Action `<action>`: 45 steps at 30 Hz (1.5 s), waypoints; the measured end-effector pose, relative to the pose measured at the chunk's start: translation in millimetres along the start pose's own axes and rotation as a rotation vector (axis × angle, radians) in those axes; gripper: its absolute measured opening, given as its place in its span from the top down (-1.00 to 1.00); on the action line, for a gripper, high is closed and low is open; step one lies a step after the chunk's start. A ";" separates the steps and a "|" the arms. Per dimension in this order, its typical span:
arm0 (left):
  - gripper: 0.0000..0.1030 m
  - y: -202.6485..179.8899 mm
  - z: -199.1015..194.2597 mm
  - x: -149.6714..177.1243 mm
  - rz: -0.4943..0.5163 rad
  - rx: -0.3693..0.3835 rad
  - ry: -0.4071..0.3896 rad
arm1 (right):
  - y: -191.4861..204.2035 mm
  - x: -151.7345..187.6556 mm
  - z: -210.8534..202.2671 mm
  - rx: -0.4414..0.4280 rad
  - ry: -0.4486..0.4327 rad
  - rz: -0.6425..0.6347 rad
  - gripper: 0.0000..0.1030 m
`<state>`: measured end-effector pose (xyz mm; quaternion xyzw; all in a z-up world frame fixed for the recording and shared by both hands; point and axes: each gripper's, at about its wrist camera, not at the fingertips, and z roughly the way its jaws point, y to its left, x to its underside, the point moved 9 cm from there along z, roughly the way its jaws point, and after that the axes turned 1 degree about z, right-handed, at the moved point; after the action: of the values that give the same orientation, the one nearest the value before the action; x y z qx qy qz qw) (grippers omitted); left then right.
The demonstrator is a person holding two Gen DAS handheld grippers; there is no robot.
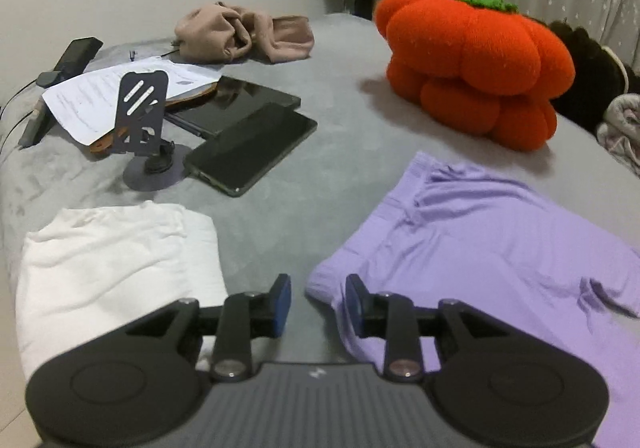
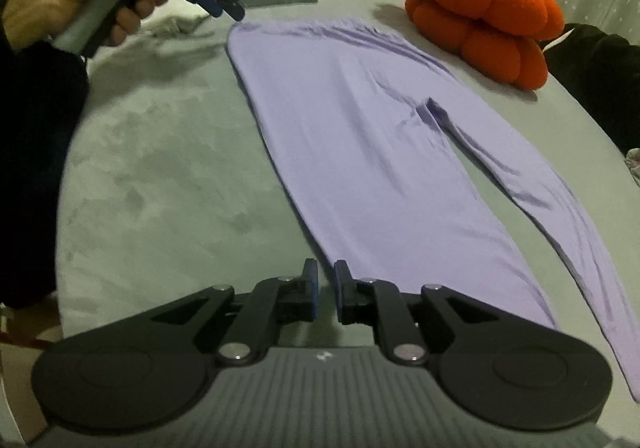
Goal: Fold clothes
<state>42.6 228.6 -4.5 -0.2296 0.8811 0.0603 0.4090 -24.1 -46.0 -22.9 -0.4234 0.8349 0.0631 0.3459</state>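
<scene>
Lilac pants lie flat on the grey bed, waistband at the far end and legs toward the right wrist camera; they also show in the left wrist view. My left gripper is open and empty, hovering at the near corner of the waistband; it also shows in the right wrist view, held in a hand. My right gripper is slightly open and empty, just above the left leg's hem. A folded white garment lies left of the pants.
An orange pumpkin cushion sits beyond the pants. Two tablets, a phone stand, papers and a crumpled beige garment lie at the far left. Dark clothes lie at the right edge.
</scene>
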 end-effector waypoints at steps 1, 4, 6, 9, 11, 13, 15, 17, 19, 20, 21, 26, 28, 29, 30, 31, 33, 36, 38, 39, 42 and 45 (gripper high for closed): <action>0.41 2.7 -1.4 -2.1 -0.005 -0.014 -0.012 | -1.7 -2.2 -2.2 -0.003 -0.014 0.011 0.70; 0.41 11.9 -6.9 -9.2 -0.023 -0.059 -0.055 | -10.4 -10.2 -10.5 -0.013 -0.068 0.069 0.70; 0.41 20.2 -13.9 -16.5 -0.037 -0.102 -0.100 | -15.1 -15.6 -18.7 -0.046 -0.112 0.117 0.69; 0.43 10.3 -15.9 -20.1 -0.012 -0.056 -0.125 | -19.2 -20.4 -26.6 -0.077 -0.153 0.151 0.61; 0.40 -6.0 -15.6 -18.5 0.031 0.021 -0.122 | -28.0 -18.4 -19.1 -0.019 -0.125 0.175 0.15; 0.39 -25.9 -14.4 -12.6 0.069 0.111 -0.100 | -39.4 -12.5 -4.4 0.042 -0.065 0.220 0.13; 0.38 -50.6 -9.2 1.8 0.093 0.211 -0.032 | -47.0 -7.1 9.3 0.068 -0.007 0.267 0.13; 0.37 -66.9 -3.1 14.9 0.145 0.225 0.016 | -46.3 -0.7 20.6 0.067 0.053 0.275 0.13; 0.37 -69.8 7.6 23.4 0.205 0.165 0.054 | -44.7 3.0 24.2 0.068 0.080 0.269 0.11; 0.37 -66.1 12.2 26.1 0.204 0.146 0.075 | -44.7 3.8 22.3 0.062 0.083 0.274 0.08; 0.37 -60.3 16.2 28.3 0.188 0.133 0.097 | -45.3 5.6 20.1 0.054 0.086 0.281 0.07; 0.38 -28.9 22.5 21.9 0.086 0.069 0.114 | -59.5 30.7 4.4 0.017 0.114 0.348 -0.12; 0.40 -19.9 25.7 21.4 0.033 0.086 0.130 | -66.4 39.5 -2.1 0.018 0.112 0.386 -0.12; 0.42 -15.8 26.3 20.7 0.015 0.084 0.130 | -69.7 41.4 -4.4 0.024 0.106 0.403 -0.12; 0.43 -12.4 26.6 19.8 0.002 0.079 0.128 | -71.9 41.5 -5.5 0.028 0.099 0.412 -0.12; 0.43 -9.1 27.0 19.0 -0.012 0.074 0.126 | -73.4 41.4 -6.2 0.030 0.094 0.419 -0.12; 0.42 -2.3 26.0 17.9 -0.036 0.058 0.125 | -73.2 39.6 -5.9 0.025 0.088 0.420 -0.12; 0.41 5.5 21.5 10.7 -0.118 0.113 0.108 | -71.7 35.9 -6.3 0.021 0.073 0.410 -0.12; 0.41 11.9 18.3 4.6 -0.164 0.130 0.084 | -73.1 31.7 -9.2 0.030 0.047 0.402 -0.12; 0.41 16.4 19.0 2.0 -0.174 0.110 0.070 | -76.0 28.8 -10.6 0.042 0.029 0.407 -0.12; 0.42 25.4 21.3 1.3 -0.225 0.096 0.069 | -84.9 22.7 -9.9 0.074 -0.003 0.442 -0.12; 0.43 24.7 23.8 4.1 -0.219 0.088 0.086 | -85.8 22.7 -1.1 0.078 0.022 0.451 -0.12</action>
<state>45.5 256.1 -25.3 -0.3086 0.8693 -0.0334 0.3847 30.6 -115.9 -20.4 -0.2129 0.9140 0.1018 0.3299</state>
